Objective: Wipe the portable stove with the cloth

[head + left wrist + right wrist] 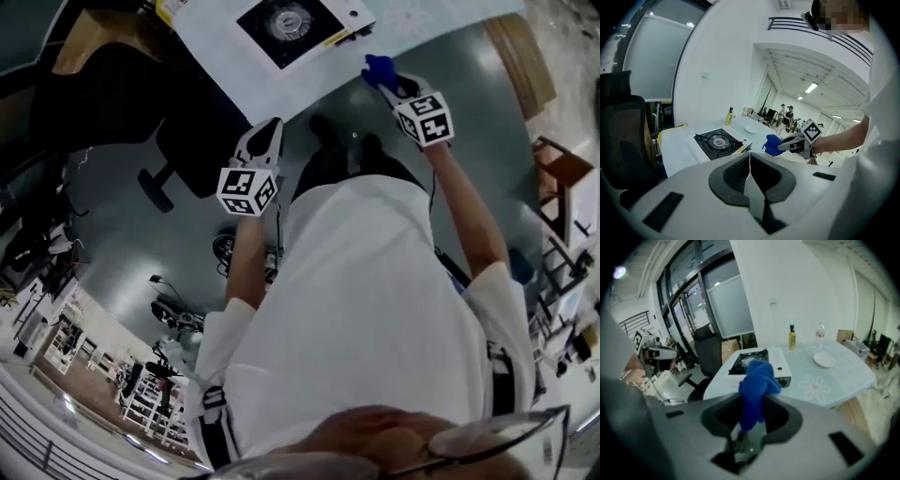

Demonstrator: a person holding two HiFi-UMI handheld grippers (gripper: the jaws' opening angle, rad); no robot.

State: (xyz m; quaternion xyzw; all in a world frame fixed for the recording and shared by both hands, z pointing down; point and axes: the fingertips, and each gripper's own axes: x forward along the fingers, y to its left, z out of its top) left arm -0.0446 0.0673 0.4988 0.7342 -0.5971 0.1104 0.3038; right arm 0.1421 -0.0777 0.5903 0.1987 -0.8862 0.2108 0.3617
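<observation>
- Head view: my left gripper point(270, 127) and right gripper point(386, 81) are both raised short of the counter point(427, 21). The portable stove point(291, 23) lies on the counter near its edge and is cut off by the top of the frame.
- Left gripper view only: my left gripper point(750, 158) has its jaws pressed together with nothing between them. Beyond it, the right gripper point(787, 146) carries the cloth point(772, 145) in the air, apart from the stove point(717, 140).
- Right gripper view only: my right gripper point(751, 425) is clamped on the lower part of the blue cloth point(757, 383), whose bunched top stands above the jaws and covers part of the stove point(757, 361).
- Surface: a pale counter point(836, 380) with a daisy print, bearing a yellow bottle point(792, 338), a clear bottle point(819, 335) and a white plate point(824, 360).
- Room: grey floor point(473, 122), white walls, large windows, and a black office chair point(183, 131) beside the counter.
- Hard to make out: the distant figures in the left gripper view. My torso fills the lower part of the head view.
</observation>
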